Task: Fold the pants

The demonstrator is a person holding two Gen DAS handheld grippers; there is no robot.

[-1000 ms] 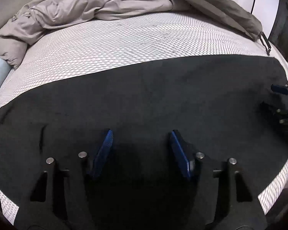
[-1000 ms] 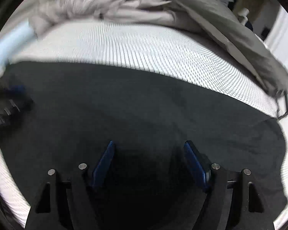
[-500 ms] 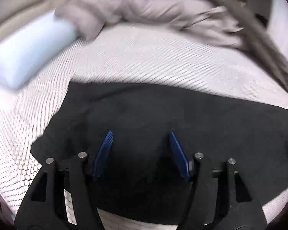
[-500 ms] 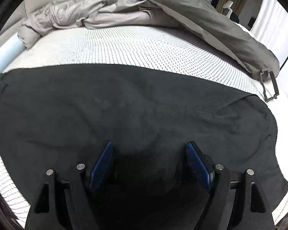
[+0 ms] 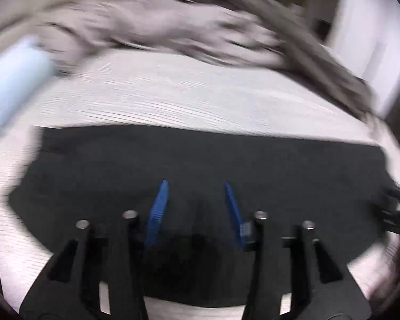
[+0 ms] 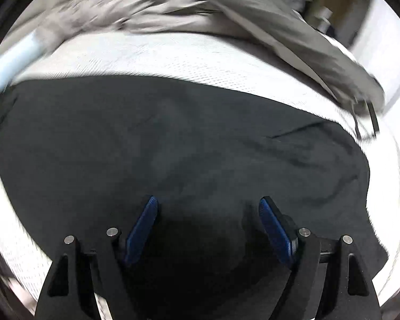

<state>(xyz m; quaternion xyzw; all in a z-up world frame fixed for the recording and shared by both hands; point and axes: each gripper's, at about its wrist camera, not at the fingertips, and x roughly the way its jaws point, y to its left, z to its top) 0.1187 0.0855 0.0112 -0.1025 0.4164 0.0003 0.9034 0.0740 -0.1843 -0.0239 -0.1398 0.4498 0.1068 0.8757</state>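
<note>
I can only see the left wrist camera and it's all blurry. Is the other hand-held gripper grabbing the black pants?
Observer: No. The right hand-held gripper is open. Its blue pads are spread apart over the black pants and pinch nothing.
Operator: Are the pants flat over there?
Observer: Not quite. A long crease runs across them toward their right end.
Operator: Is anything near that end?
Observer: Yes. A black rectangular buckle hangs from the grey bedding, just past the pants' far corner.
</note>
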